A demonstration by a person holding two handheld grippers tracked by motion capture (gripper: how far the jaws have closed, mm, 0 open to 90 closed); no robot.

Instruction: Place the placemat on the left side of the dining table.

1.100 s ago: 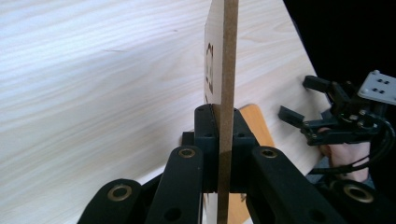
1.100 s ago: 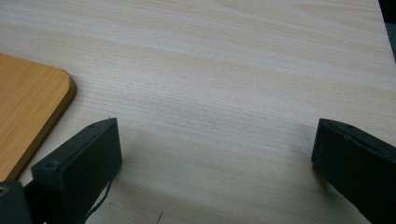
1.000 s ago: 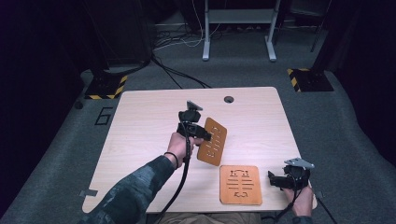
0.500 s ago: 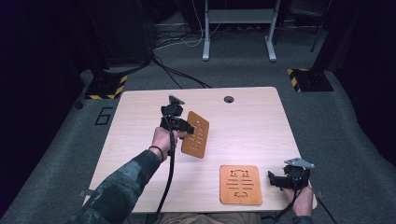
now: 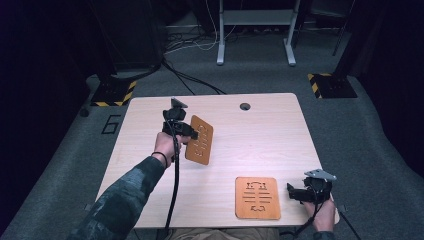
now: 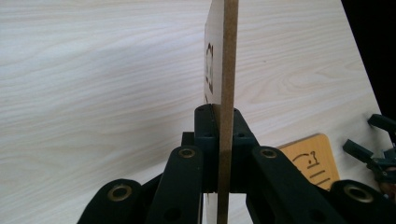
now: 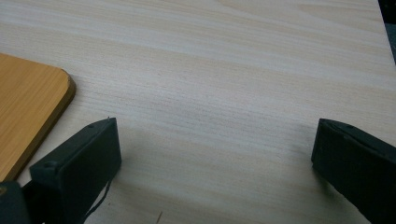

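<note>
Since the earlier frames the left gripper [image 5: 192,131] has carried its wooden panel [image 5: 199,140] from the middle of the table [image 5: 270,135] toward the upper left of the high view, while the right gripper [image 5: 295,192] has kept its place at the lower right.

High view: the left gripper sits left of centre, its jaws clamped on the panel's left edge. The panel is tilted and raised off the tabletop, its cut-out face turned to the right of the frame. A second panel [image 5: 258,197] lies flat near the lower edge, just left of the right gripper and apart from it. A round hole [image 5: 245,106] marks the table's upper middle.

Left gripper view: the held panel [image 6: 227,70] is seen edge-on, running vertically up the centre of the frame, pressed between the two black pads. Cut-outs show on its left face. The flat panel [image 6: 314,158] appears at lower right, with the right gripper [image 6: 373,154] at the right border.

Right gripper view: the jaws stand wide apart over bare tabletop with nothing between them. A rounded corner of the flat panel [image 7: 28,107] occupies the left of the frame, just beside the left-hand jaw.
</note>
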